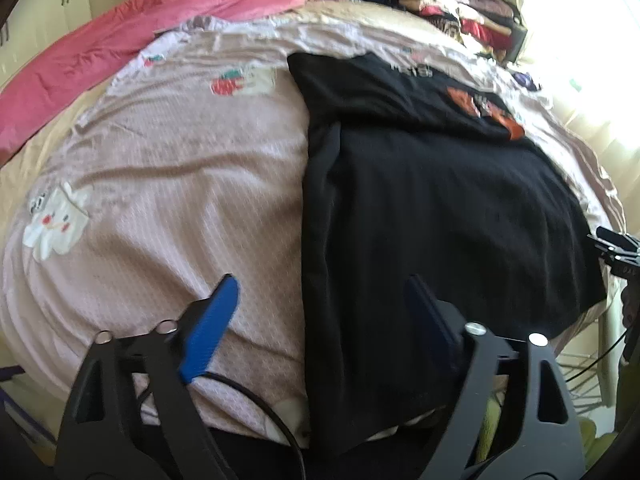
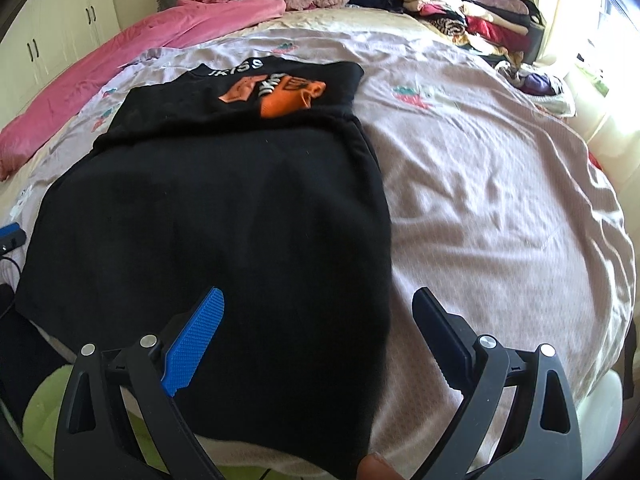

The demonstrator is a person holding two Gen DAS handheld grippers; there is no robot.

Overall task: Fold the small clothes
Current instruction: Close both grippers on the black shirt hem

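Black garment [image 2: 224, 216] spread; clothes pile [image 2: 472, 16] beyond.

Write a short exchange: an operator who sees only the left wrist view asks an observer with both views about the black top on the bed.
Operator: I see only a sliver of the right gripper. Is it open?
Observer: Yes. The right gripper stands open, its fingers either side of the right edge of the black top, gripping nothing.
Operator: The picture on the top is blurred for me. What is it?
Observer: An orange print with white letters above it, near the collar.
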